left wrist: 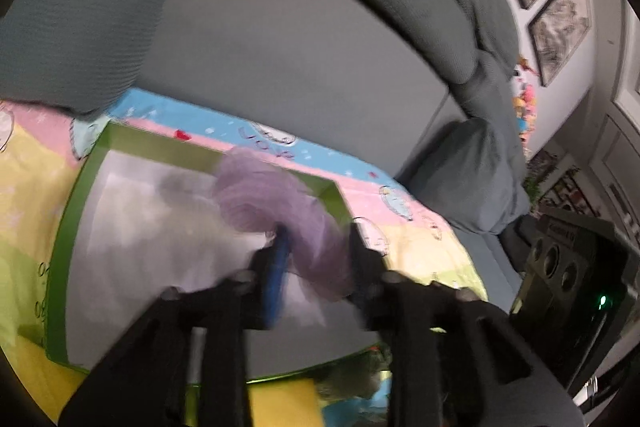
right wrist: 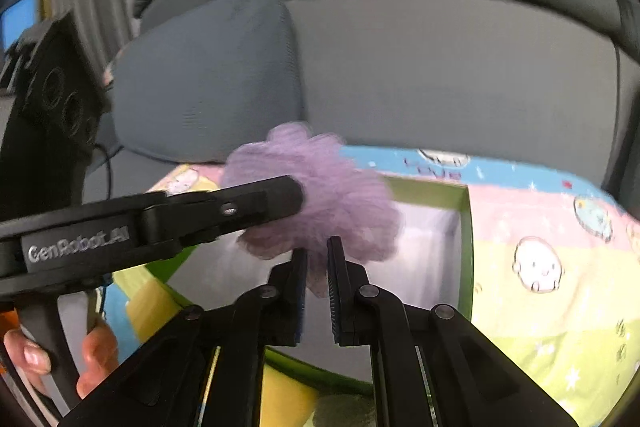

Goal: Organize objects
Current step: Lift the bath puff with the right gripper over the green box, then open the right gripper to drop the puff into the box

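A fluffy purple mesh pouf hangs over a green box with a white inside. My right gripper is shut on the pouf's lower frill, and purple mesh shows in the thin gap between its blue pads. My left gripper has its jaws apart with the pouf between them; the blur hides whether its pads press on it. In the right wrist view, one of the left gripper's fingers reaches in from the left and touches the pouf's side.
The box lies on a pastel cartoon play mat in front of a grey sofa with a loose cushion. A hand grips the left tool's handle. Framed pictures hang on the wall.
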Demonstrator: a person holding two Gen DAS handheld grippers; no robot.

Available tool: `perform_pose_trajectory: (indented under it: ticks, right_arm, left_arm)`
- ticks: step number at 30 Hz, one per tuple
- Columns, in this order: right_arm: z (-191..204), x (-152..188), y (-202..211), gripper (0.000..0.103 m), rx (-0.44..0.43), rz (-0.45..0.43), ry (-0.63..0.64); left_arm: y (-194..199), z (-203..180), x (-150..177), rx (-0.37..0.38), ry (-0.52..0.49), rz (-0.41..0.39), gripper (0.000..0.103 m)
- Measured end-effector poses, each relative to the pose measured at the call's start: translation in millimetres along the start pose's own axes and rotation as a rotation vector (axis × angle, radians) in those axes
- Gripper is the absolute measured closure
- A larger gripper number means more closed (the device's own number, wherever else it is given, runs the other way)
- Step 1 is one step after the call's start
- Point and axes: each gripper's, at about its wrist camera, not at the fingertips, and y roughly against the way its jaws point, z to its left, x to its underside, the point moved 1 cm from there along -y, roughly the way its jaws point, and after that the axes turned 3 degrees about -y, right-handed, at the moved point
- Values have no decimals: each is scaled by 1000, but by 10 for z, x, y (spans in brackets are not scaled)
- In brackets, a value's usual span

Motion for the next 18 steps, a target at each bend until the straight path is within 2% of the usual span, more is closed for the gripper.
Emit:
perform_pose_trajectory:
  ticks: [1, 2, 3, 5, 8, 9, 11, 14, 18]
  right_arm:
    - [-35, -5, -27, 94, 7, 16, -16]
    - [-66, -9, -47, 93, 12, 29, -32]
    - [-92, -7, -61, 91, 18, 41, -45]
    - [-130, 2, -64, 68, 31, 63, -67]
    - [-152, 0, 8, 45, 12, 57, -97]
    - [-158, 6, 51, 43, 7, 49, -104]
    - [-149, -26, 112, 33, 0, 39, -115]
    - [-165, 12, 248, 25, -31, 35, -146]
    - [-213, 119, 408, 24, -66, 45, -200]
  left_arm:
    - [-4, 17, 3, -3, 5, 6, 46]
    - [3, 21, 7, -10, 5, 8, 30]
    - [18, 18, 7, -27, 3, 6, 19]
    - [55, 0, 10, -40, -10, 2, 15]
    - [137, -36, -6, -62, -26, -11, 5]
    - [190, -64, -4, -63, -34, -21, 1]
    - [229, -103, -31, -77, -45, -32, 1]
    - [280, -137, -45, -114, -64, -34, 1]
    - [334, -226, -9, -158, -86, -19, 1]
